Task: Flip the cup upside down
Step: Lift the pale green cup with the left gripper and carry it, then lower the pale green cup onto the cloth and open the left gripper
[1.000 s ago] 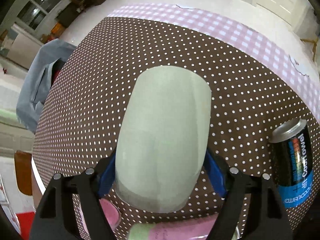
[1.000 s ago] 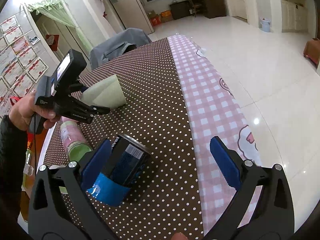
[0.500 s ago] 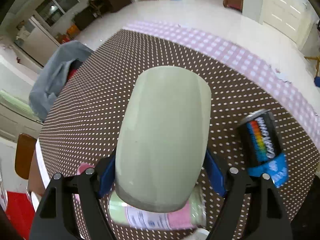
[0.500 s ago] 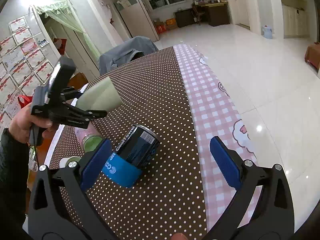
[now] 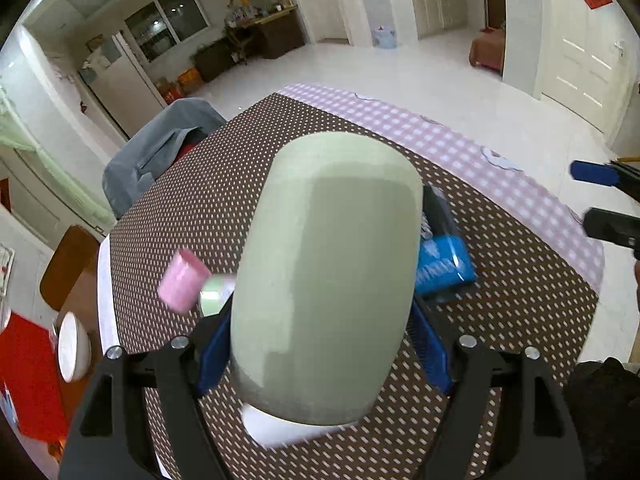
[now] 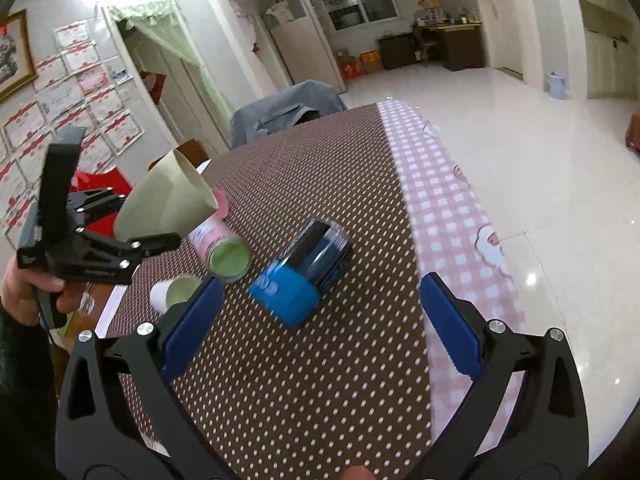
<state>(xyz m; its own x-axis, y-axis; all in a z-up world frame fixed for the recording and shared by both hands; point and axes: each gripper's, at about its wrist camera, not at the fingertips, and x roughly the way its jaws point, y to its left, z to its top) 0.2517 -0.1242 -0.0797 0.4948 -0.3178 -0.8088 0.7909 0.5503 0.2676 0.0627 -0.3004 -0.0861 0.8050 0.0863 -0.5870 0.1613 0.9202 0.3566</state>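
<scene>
My left gripper is shut on a pale green paper cup. The cup is held in the air above the table and fills the middle of the left wrist view. In the right wrist view the same cup is at the left, tilted with its wide mouth end pointing up and right, held by the left gripper. My right gripper is open and empty above the near part of the table. One of its blue pads shows at the right edge of the left wrist view.
On the brown dotted tablecloth are a black and blue can, a pink and green bottle and a small white cup. A pink checked strip runs along the right table edge. A chair with a grey jacket stands at the far end.
My left gripper has risen and tilted up with the cup, so the room and more of the table now show. The right gripper has also tilted up a little and stayed open.
</scene>
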